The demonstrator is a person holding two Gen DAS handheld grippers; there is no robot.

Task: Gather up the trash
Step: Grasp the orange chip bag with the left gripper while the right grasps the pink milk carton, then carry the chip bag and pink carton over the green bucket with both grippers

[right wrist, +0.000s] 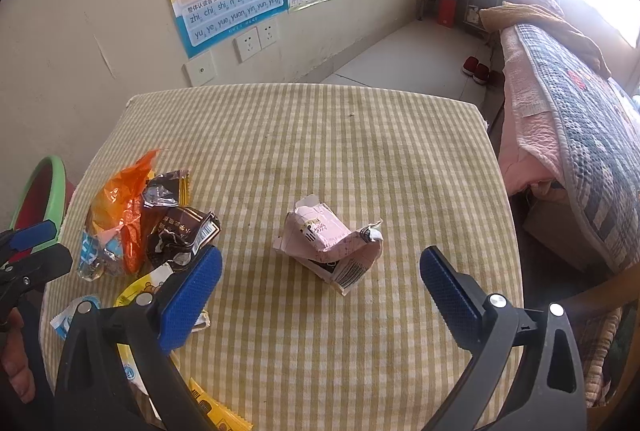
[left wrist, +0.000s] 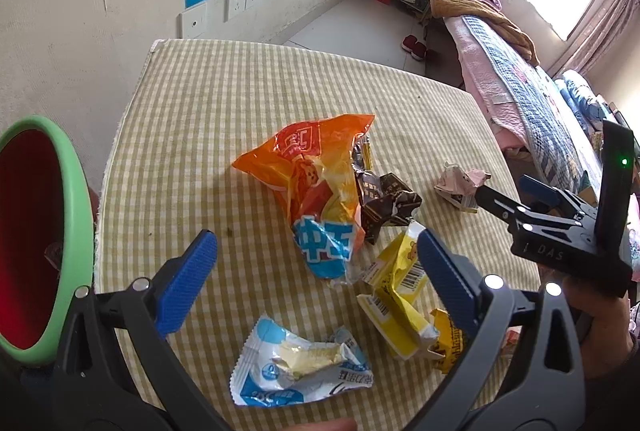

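The right gripper (right wrist: 320, 295) hangs with jaws spread wide, the crumpled pink carton (right wrist: 330, 247) at twelve o'clock just beyond them on the checked table (right wrist: 360, 135). To take it well, I would come down astride the carton's folded middle and pinch there, not on a loose flap. The left gripper (left wrist: 316, 279), jaws also spread and empty, hovers over the wrapper pile (orange bag (left wrist: 308, 167) at twelve). The green-rimmed bin (left wrist: 44, 231) sits at nine o'clock off the table edge; a scrap seems to lie inside.

Black tongs (left wrist: 316, 271) with textured blue pads (left wrist: 188, 283), silver rivets.
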